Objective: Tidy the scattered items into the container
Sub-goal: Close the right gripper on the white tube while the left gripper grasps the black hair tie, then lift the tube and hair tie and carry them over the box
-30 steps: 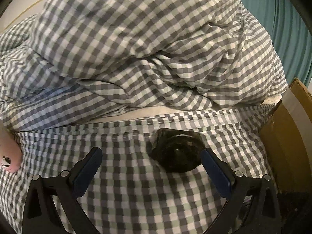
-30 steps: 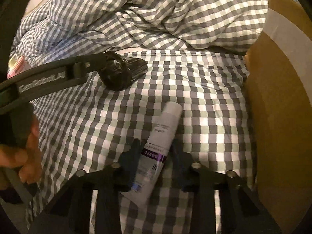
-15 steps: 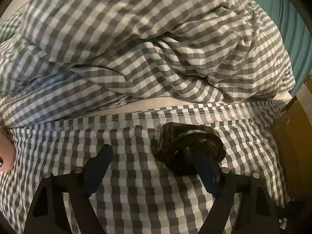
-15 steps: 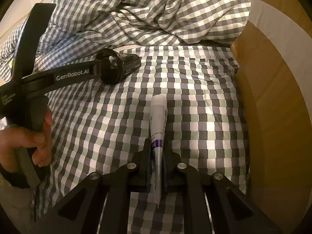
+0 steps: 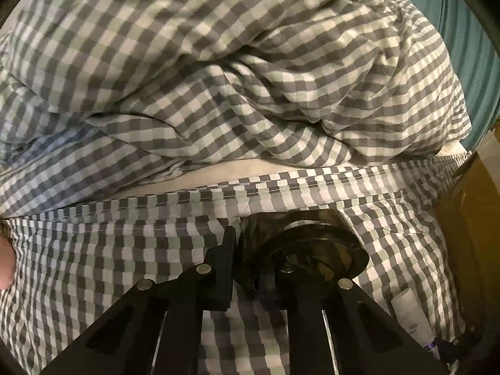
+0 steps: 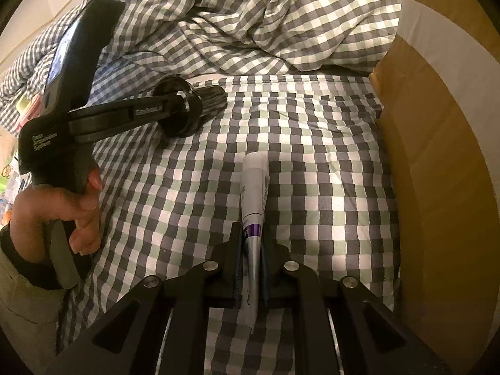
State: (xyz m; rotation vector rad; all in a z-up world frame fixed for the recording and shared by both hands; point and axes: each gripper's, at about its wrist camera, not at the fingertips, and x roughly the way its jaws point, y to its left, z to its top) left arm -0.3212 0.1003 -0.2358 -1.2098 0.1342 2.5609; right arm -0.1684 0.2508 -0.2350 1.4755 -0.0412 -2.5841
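My left gripper (image 5: 262, 259) is shut on a black round object with a wide disc and a short barrel (image 5: 300, 250), lying on the checked bed sheet; it also shows in the right wrist view (image 6: 184, 109). My right gripper (image 6: 251, 250) is shut on a white tube with a purple band (image 6: 254, 200), held edge-up with its cap pointing away. The tube's cap end shows at the lower right of the left wrist view (image 5: 409, 315). The cardboard box (image 6: 437, 156) stands right of the tube.
A bunched checked duvet (image 5: 250, 78) rises behind the flat sheet (image 6: 312, 143). The person's left hand (image 6: 62, 206) holds the left gripper's handle. A teal wall (image 5: 465, 31) is at the far right. Pink items (image 6: 28, 109) lie at the left edge.
My left gripper's jaws have closed onto the black object, which has come closer. My right gripper closed on the tube and turned it edge-up, in line with the fingers.
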